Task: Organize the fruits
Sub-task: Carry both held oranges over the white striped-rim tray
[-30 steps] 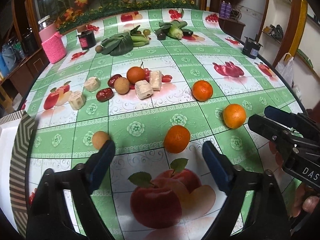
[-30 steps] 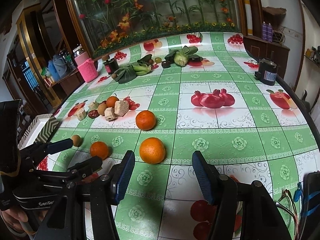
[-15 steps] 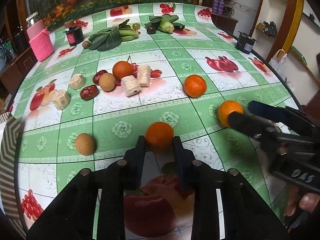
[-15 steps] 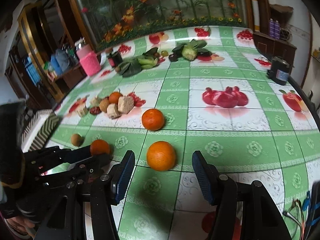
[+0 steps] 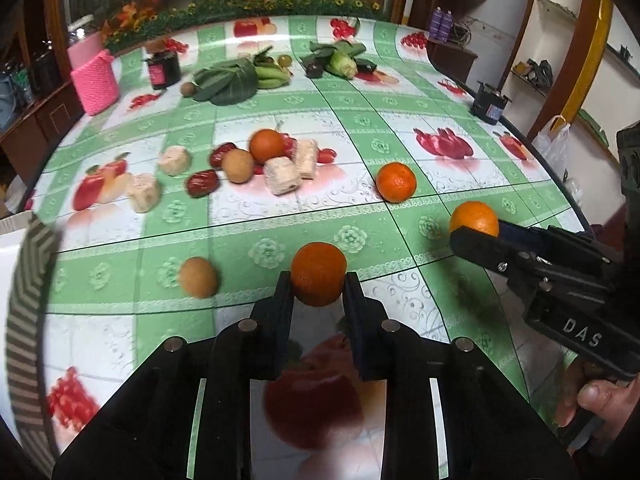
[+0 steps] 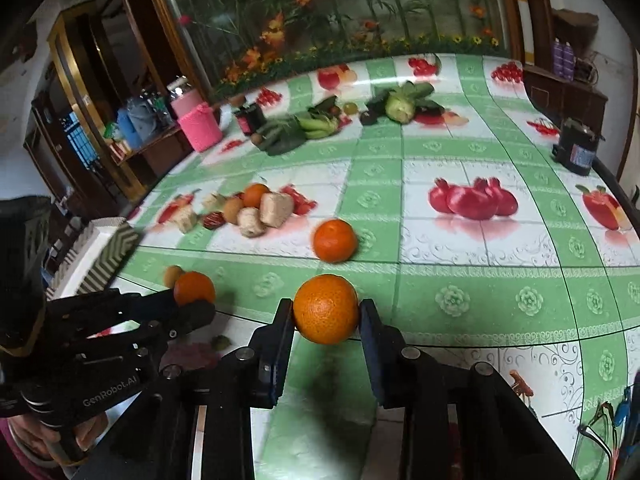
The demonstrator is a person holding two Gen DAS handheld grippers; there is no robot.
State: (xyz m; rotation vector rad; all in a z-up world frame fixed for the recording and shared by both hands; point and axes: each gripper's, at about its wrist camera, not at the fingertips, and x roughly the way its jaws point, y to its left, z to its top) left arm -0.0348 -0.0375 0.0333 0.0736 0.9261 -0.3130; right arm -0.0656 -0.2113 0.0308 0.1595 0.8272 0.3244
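Observation:
My left gripper (image 5: 318, 292) is shut on an orange (image 5: 318, 278) near the front of the fruit-print table. My right gripper (image 6: 326, 314) is shut on a second, larger orange (image 6: 326, 309); that orange also shows in the left wrist view (image 5: 474, 218) at the tip of the right gripper's fingers (image 5: 472, 242). A third orange (image 5: 396, 182) sits free on the table beyond them, and also shows in the right wrist view (image 6: 334, 240). A small brown fruit (image 5: 197, 277) lies left of my left gripper.
A cluster with an orange (image 5: 267, 145), a brown fruit, red dates and pale cake blocks (image 5: 282, 175) lies mid-table. Greens, bananas and corn (image 5: 344, 63) lie at the back. A pink knitted holder (image 5: 96, 82), a dark jar (image 5: 162, 69) and a black can (image 5: 489, 106) stand near the edges.
Both grippers have closed: the left on the near orange, then the right on the larger orange. Both were open and apart from the fruit one second ago.

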